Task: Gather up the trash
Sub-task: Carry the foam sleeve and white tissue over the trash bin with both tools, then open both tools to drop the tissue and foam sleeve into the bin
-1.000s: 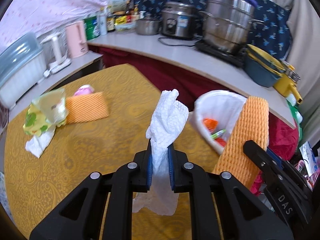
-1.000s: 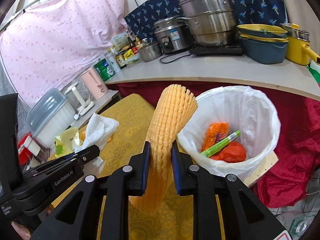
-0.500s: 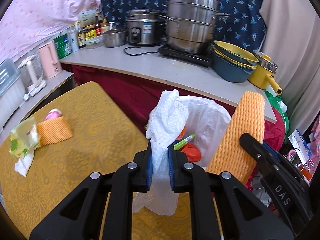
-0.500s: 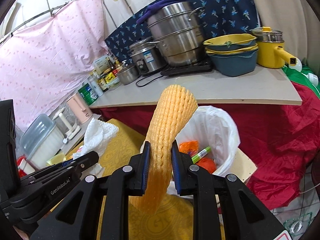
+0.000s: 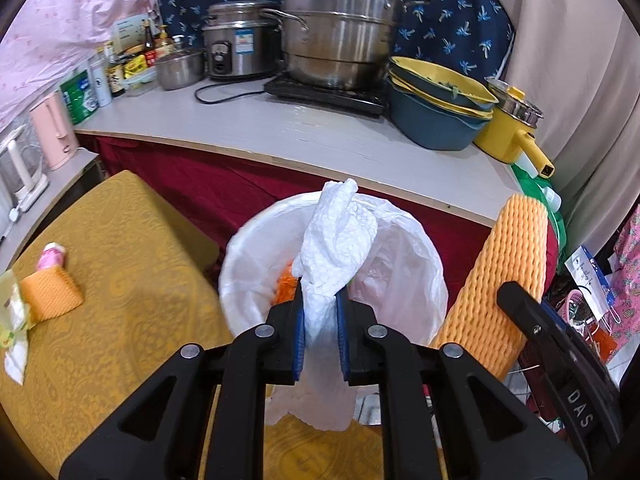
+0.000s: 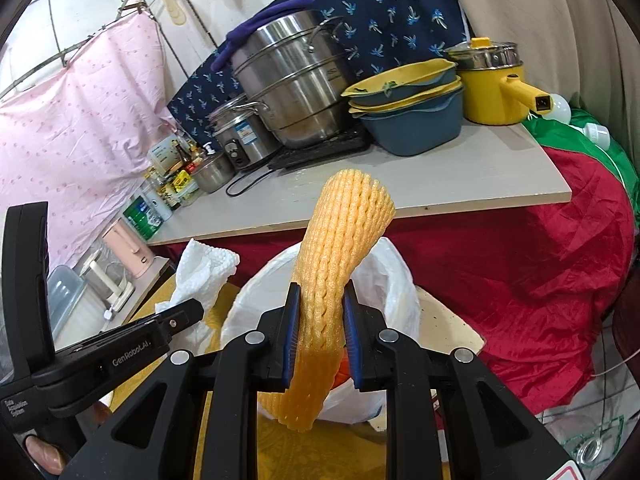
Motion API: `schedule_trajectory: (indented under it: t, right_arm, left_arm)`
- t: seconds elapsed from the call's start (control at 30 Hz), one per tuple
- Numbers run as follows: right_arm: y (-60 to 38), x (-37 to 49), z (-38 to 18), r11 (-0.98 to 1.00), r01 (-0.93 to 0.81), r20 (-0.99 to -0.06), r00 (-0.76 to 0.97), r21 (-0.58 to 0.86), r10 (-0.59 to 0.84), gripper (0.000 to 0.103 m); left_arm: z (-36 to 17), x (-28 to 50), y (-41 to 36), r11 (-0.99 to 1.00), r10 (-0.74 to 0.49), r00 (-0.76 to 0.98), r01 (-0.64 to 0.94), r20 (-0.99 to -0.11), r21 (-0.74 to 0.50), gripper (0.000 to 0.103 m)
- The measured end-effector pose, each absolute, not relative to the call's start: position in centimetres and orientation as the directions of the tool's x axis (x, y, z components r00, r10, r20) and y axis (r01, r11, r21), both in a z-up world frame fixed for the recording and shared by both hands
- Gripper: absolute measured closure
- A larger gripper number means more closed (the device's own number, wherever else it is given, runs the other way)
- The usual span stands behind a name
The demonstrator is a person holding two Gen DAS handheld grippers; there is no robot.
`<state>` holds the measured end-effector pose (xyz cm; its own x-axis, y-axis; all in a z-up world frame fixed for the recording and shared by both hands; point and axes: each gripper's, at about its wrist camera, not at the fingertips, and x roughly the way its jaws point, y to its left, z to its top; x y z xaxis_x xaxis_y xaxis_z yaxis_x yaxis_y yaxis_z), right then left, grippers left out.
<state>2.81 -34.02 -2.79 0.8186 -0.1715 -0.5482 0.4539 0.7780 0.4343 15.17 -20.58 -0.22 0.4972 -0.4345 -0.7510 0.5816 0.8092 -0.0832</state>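
Note:
My left gripper (image 5: 320,332) is shut on a crumpled white paper towel (image 5: 336,248), held over the mouth of a white-lined trash bin (image 5: 248,256) with orange scraps inside. My right gripper (image 6: 320,340) is shut on an orange foam net sleeve (image 6: 340,248), which stands upright above the bin's white liner (image 6: 392,280). That sleeve (image 5: 504,280) shows at the right of the left wrist view, and the towel (image 6: 200,272) at the left of the right wrist view. More trash lies on the yellow table (image 5: 120,264): an orange foam piece (image 5: 50,294), a pink item (image 5: 52,250), a green wrapper (image 5: 12,316).
A grey counter (image 5: 304,136) behind the bin carries a steel steamer pot (image 5: 340,28), a rice cooker (image 5: 236,44), stacked blue and yellow basins (image 5: 436,108) and a yellow pot (image 5: 516,128). Red cloth (image 6: 540,280) hangs below the counter. A pink kettle (image 5: 52,132) stands left.
Both grippers have swung right from over the table to above the bin, each still clamped on its piece. The table trash has slid to the left edge of the left wrist view.

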Motion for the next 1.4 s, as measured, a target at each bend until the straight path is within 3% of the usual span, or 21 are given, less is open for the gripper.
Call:
schedule_trajectory:
  t: [0.17, 0.43, 0.63, 0.93, 1.1, 1.4]
  right_arm:
    - [-35.1, 3.5, -3.9, 0.769, 0.467, -0.561, 0.810, 0.437, -0.172, 0.084]
    - [-35.5, 5.5, -4.3, 0.775, 0.458, -0.561, 0.812, 0.435, -0.165, 0.083]
    - [-35.1, 7.4, -4.2, 0.792, 0.434, -0.559, 0.816, 0.430, -0.144, 0.082]
    - [-33.3, 9.6, -2.8, 0.822, 0.393, -0.532, 0.836, 0.413, -0.133, 0.060]
    - [-32.1, 9.7, -1.8, 0.829, 0.384, -0.519, 0.844, 0.407, -0.136, 0.055]
    - [-28.7, 9.5, 0.3, 0.854, 0.341, -0.501, 0.858, 0.393, -0.112, 0.050]
  left_arm:
    - [-1.1, 16.1, -22.1, 0.804, -0.448, 0.472, 0.585, -0.759, -0.111, 0.084]
    - [-0.8, 17.4, -22.6, 0.812, -0.454, 0.497, 0.573, -0.739, -0.113, 0.055]
    - [-0.3, 18.3, -21.5, 0.833, -0.432, 0.533, 0.544, -0.728, -0.097, 0.050]
    - [0.7, 19.2, -18.2, 0.876, -0.385, 0.598, 0.477, -0.703, -0.074, 0.032]
    - [1.4, 19.2, -16.5, 0.889, -0.372, 0.621, 0.452, -0.690, -0.073, 0.023]
    - [3.0, 18.8, -12.6, 0.908, -0.359, 0.655, 0.409, -0.665, -0.088, 0.022]
